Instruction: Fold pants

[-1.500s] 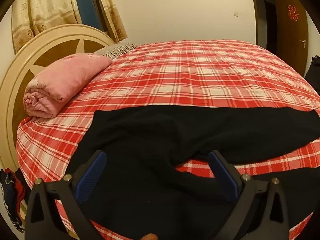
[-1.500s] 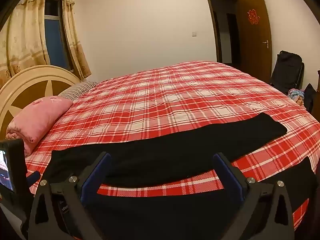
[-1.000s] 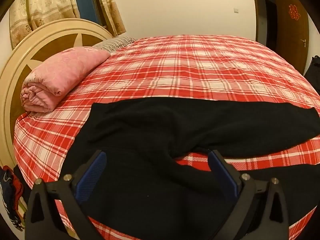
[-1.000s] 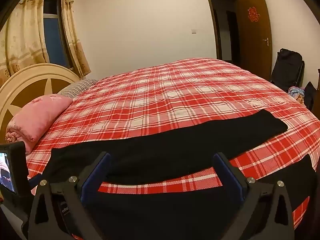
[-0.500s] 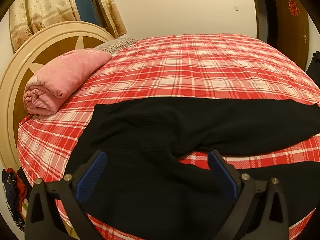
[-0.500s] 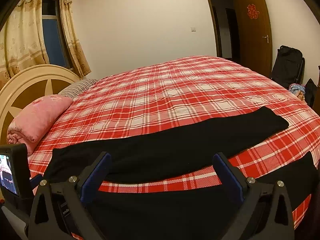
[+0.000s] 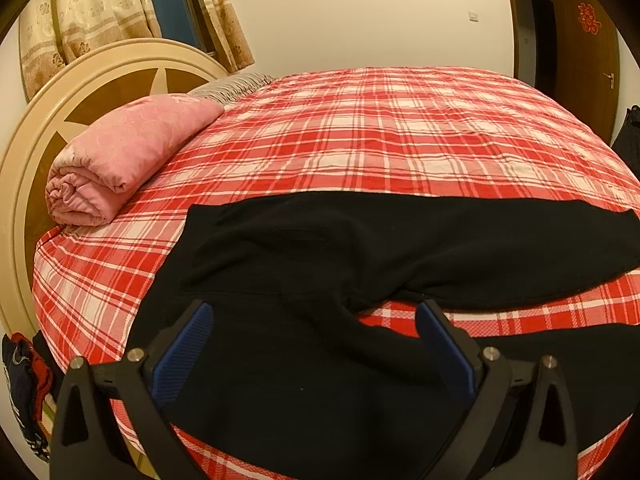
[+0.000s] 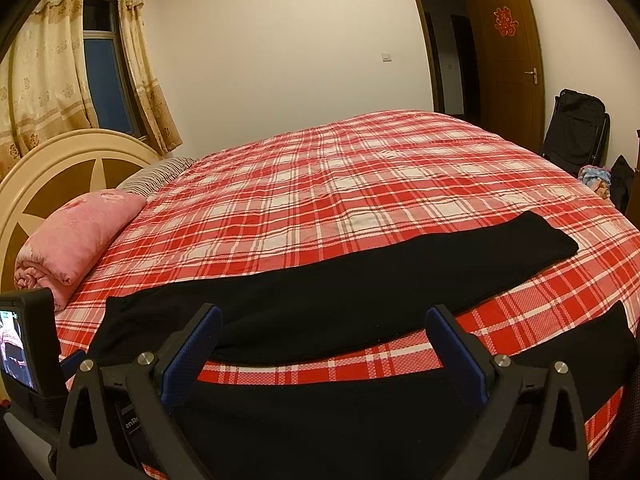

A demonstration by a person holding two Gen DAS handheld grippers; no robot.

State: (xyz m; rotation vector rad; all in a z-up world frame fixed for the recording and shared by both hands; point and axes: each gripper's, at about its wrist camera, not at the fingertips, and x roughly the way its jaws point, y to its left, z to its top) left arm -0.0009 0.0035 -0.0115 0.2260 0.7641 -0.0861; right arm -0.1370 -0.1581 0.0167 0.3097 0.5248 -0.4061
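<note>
**Black pants spread on the plaid bed, both grippers released above them**

Little writing can be read: a red paper character (image 8: 506,21) is stuck on the brown door (image 8: 510,60), and white letters on the right gripper's body, near its left finger, show only "enR" before they are cut off.

The black pants (image 7: 360,264) lie flat along the near edge of the red plaid bedspread (image 7: 380,140), waist to the left, legs running right and split apart with a strip of plaid between them. The left gripper (image 7: 314,312) hangs over the waist and crotch, jaws wide apart, holding nothing. The right gripper (image 8: 322,316) hangs over the legs, likewise spread and empty.

Only the right wrist view shows the far leg's cuff, a black bag (image 8: 576,132) by the door, and the left gripper's small lit screen (image 8: 14,348) at the left edge. Only the left view shows the bunched folds at the waist and clothes (image 7: 24,384) beside the bed. A rolled pink quilt (image 7: 120,160) lies against the round headboard (image 7: 80,76).
</note>
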